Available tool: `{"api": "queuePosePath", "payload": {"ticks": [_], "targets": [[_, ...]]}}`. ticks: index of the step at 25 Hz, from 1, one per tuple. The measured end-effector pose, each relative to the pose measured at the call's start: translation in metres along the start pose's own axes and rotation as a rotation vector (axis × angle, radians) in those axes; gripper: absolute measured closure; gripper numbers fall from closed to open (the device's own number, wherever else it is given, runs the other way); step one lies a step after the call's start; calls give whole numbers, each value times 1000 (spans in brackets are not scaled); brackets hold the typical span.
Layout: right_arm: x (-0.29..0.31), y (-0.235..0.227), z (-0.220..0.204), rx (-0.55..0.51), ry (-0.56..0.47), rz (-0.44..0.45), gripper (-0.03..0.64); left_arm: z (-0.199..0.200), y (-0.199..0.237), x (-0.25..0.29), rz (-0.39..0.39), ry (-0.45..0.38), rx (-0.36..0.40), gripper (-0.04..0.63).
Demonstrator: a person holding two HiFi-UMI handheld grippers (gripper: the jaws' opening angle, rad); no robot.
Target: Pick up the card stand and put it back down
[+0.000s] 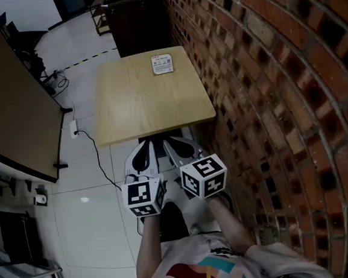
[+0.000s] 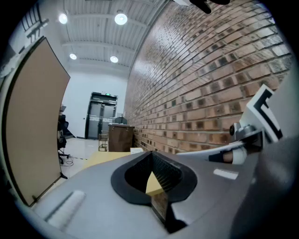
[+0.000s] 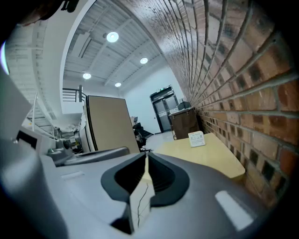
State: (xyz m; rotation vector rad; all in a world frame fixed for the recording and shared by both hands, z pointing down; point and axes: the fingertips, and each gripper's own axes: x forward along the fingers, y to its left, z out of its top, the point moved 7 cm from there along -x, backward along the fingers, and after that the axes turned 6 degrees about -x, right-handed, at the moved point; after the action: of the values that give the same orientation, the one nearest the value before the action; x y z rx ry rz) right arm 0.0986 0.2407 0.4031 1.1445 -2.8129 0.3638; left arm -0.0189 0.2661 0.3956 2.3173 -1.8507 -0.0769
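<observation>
Pale yellow wood-grain table. White card stand with fine dark print. Red-brown brick wall, gridded with dark recessed gaps. Glossy white tiled floor. Tan panel. Black-and-white square markers on pale grey left gripper and right gripper.

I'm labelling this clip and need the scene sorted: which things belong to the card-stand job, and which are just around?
Part of the job:
- card stand, at the far edge of the table
- left gripper and right gripper, jaws shut on nothing, short of the table

Just around:
- brick wall
- dark cabinet
- brown board
- floor cable
</observation>
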Motion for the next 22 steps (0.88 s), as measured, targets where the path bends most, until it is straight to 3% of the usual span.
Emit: {"api": "queuePosePath", "payload": {"ticks": [2,5,9,12,14,18,22], "targets": [[33,-30,2,40,-25,-24,507,1,34,25,45,-28,-22,591],[99,-82,12,51,-50,-79,417,6,91,77,99,-58,-37,591],[193,-154,40,59,-62,-189,389,20,171,161,138,-47,-29,591],[241,-198,61,78,-88,-256,331,33,212,215,142,-33,-29,591],[272,-227,73,57,-96,-306,236,39,230,248,145,-22,-38,591],[328,-268,61,30,10,-365,97,39,248,283,150,29,-65,591],[371,-308,38,13,146,-395,41,45,259,301,163,36,-69,591]]}}
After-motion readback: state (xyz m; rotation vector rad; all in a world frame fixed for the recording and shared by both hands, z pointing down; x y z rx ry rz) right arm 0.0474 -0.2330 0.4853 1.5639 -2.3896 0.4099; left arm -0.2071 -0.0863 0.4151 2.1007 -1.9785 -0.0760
